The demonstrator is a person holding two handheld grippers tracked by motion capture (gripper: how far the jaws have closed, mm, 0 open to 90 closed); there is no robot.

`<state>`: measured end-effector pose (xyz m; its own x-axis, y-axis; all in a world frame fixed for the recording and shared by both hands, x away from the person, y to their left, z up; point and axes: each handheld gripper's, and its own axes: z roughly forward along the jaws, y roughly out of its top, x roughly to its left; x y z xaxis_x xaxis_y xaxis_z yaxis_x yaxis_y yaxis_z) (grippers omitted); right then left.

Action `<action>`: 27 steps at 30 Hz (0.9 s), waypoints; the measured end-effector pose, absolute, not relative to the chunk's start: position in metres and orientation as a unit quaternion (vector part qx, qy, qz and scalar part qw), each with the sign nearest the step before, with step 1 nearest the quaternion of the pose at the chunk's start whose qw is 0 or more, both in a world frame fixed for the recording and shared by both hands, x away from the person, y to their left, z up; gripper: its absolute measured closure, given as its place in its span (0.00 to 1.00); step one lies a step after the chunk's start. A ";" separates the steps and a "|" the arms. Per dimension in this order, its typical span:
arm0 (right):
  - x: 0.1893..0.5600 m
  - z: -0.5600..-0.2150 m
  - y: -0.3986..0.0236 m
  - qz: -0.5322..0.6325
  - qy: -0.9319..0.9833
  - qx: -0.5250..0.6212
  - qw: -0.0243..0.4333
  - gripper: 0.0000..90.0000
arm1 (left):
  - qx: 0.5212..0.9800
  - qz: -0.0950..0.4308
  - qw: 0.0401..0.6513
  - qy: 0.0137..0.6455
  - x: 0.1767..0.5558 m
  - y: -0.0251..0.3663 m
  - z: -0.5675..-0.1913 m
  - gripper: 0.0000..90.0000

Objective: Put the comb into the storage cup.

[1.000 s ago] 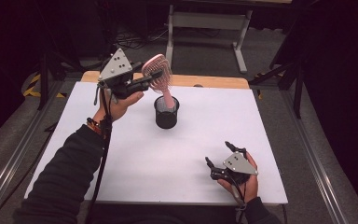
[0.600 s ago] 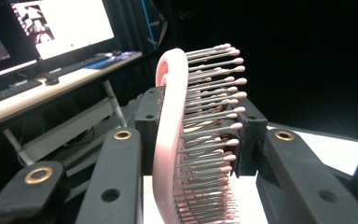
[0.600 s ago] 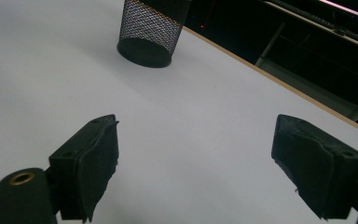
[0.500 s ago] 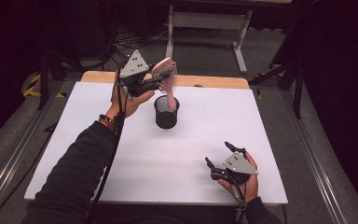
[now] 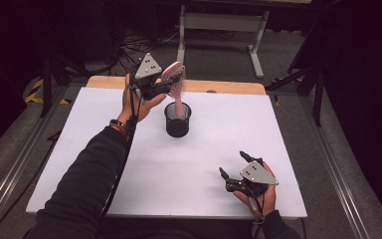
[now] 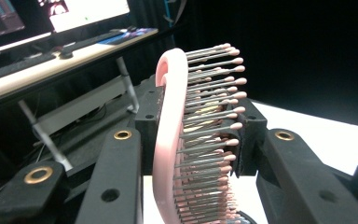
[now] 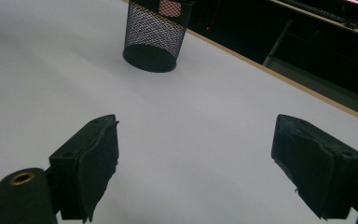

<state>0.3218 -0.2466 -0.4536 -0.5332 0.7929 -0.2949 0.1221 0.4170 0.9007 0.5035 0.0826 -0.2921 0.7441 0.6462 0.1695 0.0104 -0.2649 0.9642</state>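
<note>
The left gripper (image 5: 165, 88) is up in the air over the far part of the table (image 5: 79, 164). Its two black jaws pinch a pink hairbrush (image 5: 175, 84) by the head, one jaw on the smooth back and one on the bristle side. In the left gripper view the brush (image 6: 186, 140) stands tall between the jaws, and its thin bristles with little round tips point to the right.

The table is big and white, with a strip of wood along its far edge. The person's left arm in a dark sleeve (image 5: 79, 184) reaches across it from the near side.

A black mesh cup (image 5: 177, 119) stands upright on the table, a bit past the middle. The brush's handle goes down into the cup, and the head sticks up above the rim, tilted a little.

The right gripper (image 5: 234, 172) rests low at the near right part of the table, well apart from the cup. Its jaws are spread wide, with bare table between them. In the right gripper view the cup (image 7: 154, 39) stands far ahead.
</note>
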 end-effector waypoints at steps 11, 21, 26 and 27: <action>0.323 -0.454 -0.247 0.446 0.755 0.304 0.373 0.17 | 0.756 0.258 0.549 0.245 0.516 0.081 -0.317 0.71; 0.323 -0.455 -0.248 0.443 0.754 0.309 0.374 0.17 | 0.765 0.243 0.543 0.247 0.518 0.077 -0.330 0.71; 0.323 -0.455 -0.247 0.442 0.754 0.308 0.375 0.17 | 0.771 0.236 0.536 0.250 0.517 0.075 -0.333 0.71; 0.323 -0.455 -0.247 0.444 0.753 0.309 0.375 0.17 | 0.771 0.235 0.536 0.251 0.517 0.075 -0.333 0.71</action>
